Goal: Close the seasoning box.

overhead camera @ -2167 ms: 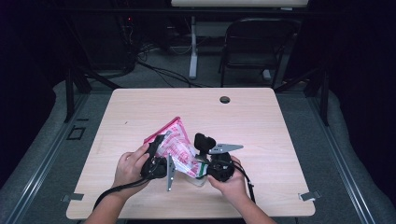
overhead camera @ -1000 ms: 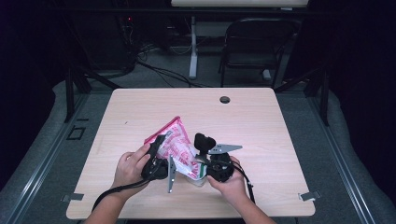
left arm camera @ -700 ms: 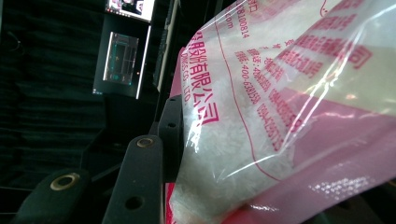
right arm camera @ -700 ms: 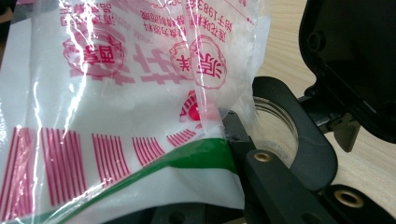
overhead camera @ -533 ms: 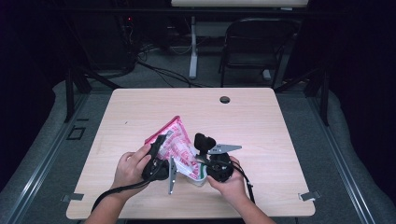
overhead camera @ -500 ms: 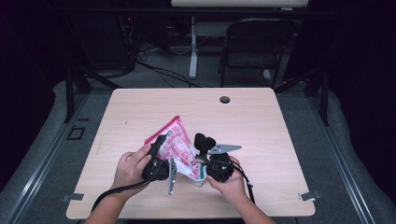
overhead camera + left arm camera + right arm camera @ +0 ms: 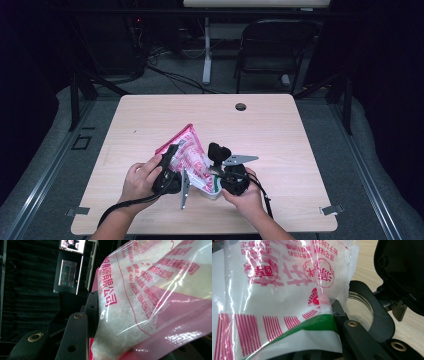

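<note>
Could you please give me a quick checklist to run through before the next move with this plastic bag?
1. Right claw shut on the plastic bag: ok; a jaw pinches its edge in the right gripper view.
2. Left claw gripping the bag: cannot tell; the film drapes over one jaw.
3. Bag raised off the table: ok at the pink end.
4. Bag untorn: cannot tell.
5. Both hands on their grippers: ok.

Black tongs (image 7: 172, 165) w/ brass screws, grey plate (image 7: 240, 160), black cables, bare forearms
</note>
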Available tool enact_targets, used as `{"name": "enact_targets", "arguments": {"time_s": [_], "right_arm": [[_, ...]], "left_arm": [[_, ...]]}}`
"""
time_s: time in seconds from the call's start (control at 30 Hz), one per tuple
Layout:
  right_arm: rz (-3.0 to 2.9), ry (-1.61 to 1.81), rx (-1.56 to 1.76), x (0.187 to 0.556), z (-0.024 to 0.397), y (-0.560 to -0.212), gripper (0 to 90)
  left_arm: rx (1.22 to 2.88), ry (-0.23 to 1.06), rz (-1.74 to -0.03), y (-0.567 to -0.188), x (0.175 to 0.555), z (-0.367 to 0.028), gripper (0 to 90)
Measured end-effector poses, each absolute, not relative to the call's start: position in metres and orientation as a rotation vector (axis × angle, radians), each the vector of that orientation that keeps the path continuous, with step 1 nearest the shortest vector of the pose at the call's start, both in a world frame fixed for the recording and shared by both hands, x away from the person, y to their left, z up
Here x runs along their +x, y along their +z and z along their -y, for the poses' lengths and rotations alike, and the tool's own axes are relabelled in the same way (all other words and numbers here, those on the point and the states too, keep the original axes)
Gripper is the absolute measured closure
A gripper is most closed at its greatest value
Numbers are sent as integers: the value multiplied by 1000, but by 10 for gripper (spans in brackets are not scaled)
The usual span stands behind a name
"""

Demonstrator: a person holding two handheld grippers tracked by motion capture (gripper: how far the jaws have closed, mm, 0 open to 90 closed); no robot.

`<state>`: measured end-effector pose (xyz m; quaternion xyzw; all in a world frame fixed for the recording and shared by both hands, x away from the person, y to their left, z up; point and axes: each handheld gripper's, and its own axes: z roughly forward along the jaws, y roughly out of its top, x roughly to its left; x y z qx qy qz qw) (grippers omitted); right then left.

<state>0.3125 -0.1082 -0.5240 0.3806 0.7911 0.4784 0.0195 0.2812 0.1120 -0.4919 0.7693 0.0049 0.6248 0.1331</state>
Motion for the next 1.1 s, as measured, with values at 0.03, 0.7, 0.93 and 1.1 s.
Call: {"name": "enact_targets", "arguments": {"time_s": [0.03,0.7,0.93,1.1], "right_arm": [[-2455,1486,1182,312,108,-524,897],[-2463,1477,1176,313,108,-524,897],[-2464,1469,1175,312,107,-524,897],[-2463,1469,1176,313,107,-525,897]], "left_arm": [[2231,1813,-14,-492,281,-112,660],[2227,1817,-10,-491,280,-111,663],[2224,1819,-10,-490,279,-111,663],[2219,1820,-8,-491,279,-111,664]]}}
